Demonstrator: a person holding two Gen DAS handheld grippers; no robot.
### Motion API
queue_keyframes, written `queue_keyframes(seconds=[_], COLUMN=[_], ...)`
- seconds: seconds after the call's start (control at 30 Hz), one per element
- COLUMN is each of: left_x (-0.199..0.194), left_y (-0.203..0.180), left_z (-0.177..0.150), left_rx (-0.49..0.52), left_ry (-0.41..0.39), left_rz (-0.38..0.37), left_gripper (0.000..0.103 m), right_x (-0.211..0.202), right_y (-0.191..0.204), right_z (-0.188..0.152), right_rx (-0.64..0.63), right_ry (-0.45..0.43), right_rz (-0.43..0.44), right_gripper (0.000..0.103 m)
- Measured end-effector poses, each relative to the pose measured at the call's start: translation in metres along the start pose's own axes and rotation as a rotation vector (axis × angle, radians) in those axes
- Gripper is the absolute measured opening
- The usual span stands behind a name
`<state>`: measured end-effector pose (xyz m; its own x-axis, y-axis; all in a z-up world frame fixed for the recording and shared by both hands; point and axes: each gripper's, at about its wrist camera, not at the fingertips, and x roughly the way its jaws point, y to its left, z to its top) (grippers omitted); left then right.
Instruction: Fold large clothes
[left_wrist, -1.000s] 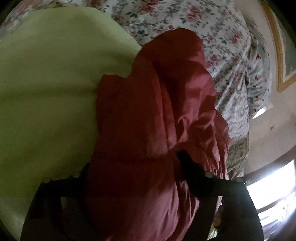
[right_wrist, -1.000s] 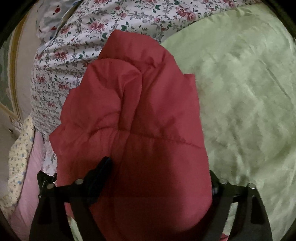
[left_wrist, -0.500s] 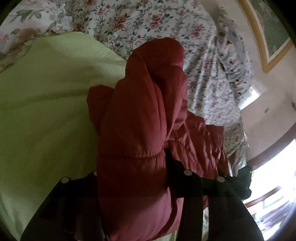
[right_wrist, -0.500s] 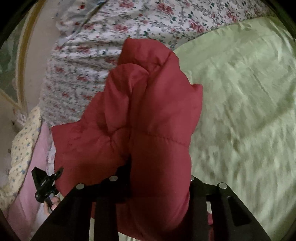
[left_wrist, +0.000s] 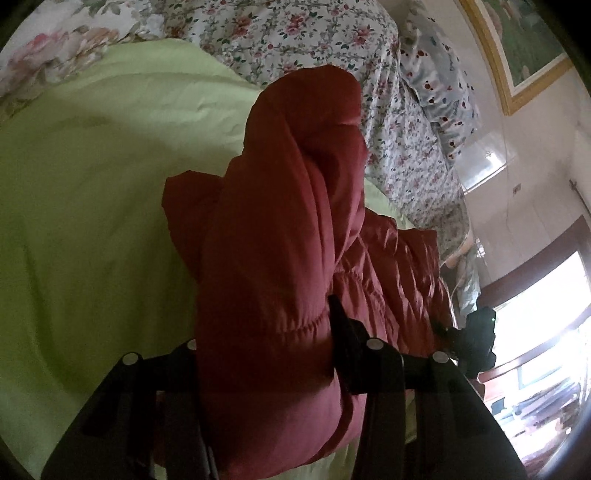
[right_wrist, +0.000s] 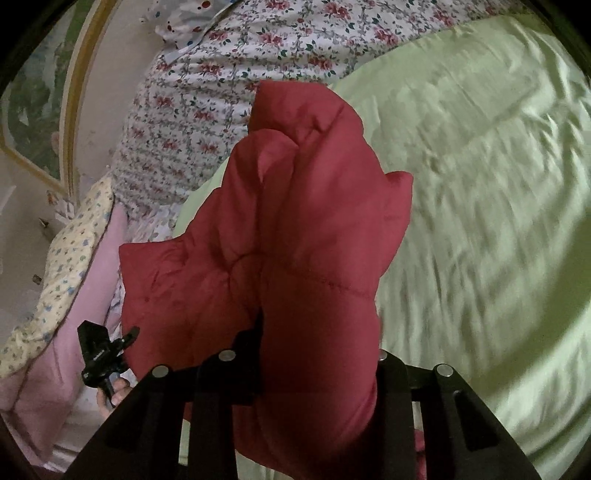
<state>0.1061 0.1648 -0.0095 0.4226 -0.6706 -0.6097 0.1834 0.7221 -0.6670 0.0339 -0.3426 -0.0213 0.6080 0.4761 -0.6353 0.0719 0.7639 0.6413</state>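
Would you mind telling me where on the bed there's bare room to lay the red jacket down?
The green sheet lies bare beside the red jacket, bordered at its far edge by the floral quilt. The quilt side is crowded with pillows.

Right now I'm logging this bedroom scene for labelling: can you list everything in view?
puffer jacket: one, red, bunched on the green sheet, gripped at two spots
green sheet: one, light green, spread over the bed
floral bedding: one pile, white with red flowers, beyond the jacket
spotted pillow: one, pale blue, by the wall
framed picture: one, gold frame, on the wall
window: one, bright, right edge of the left view
left tongs: black, closed on the jacket
right tongs: black, closed on the jacket
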Motion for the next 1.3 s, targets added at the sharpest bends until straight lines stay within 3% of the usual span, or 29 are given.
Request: queue_keyframes(seconds=[0.2,0.33,0.53,0.87,1.03,1.3], left_x=[0.01,0.015,0.018,0.015,0.007,0.016], left_y=[0.015,0.01,-0.001,-0.001,-0.013,-0.021], left_z=[-0.011,-0.015,-0.017,-0.016,-0.014,0.004], left_rx=[-0.049,-0.02,0.039,0.046,0.092,0.096], left_ry=[0.0,-0.027,-0.077,-0.101,-0.161,-0.156], left_rz=[0.054,0.124,0.253,0.318,0.398,0.385], left_gripper=[0.044,0.049,0.067,0.076,0.08,0.084], right_x=[0.001,0.006,0.008,0.001,0.0,-0.003], right_y=[-0.009,-0.012,-0.013,-0.013,-0.013,-0.001], right_z=[-0.015,-0.017,-0.016,-0.017,-0.015,-0.001], right_rx=[0.002,-0.008,-0.013,-0.048,-0.064,-0.11], right_ry=[0.004,0.002,0.005,-0.015,-0.015,-0.076], right_rz=[-0.018,-0.048,-0.081,-0.168,-0.197,-0.3], right_gripper=[0.041,0.05,0.061,0.081,0.087,0.093])
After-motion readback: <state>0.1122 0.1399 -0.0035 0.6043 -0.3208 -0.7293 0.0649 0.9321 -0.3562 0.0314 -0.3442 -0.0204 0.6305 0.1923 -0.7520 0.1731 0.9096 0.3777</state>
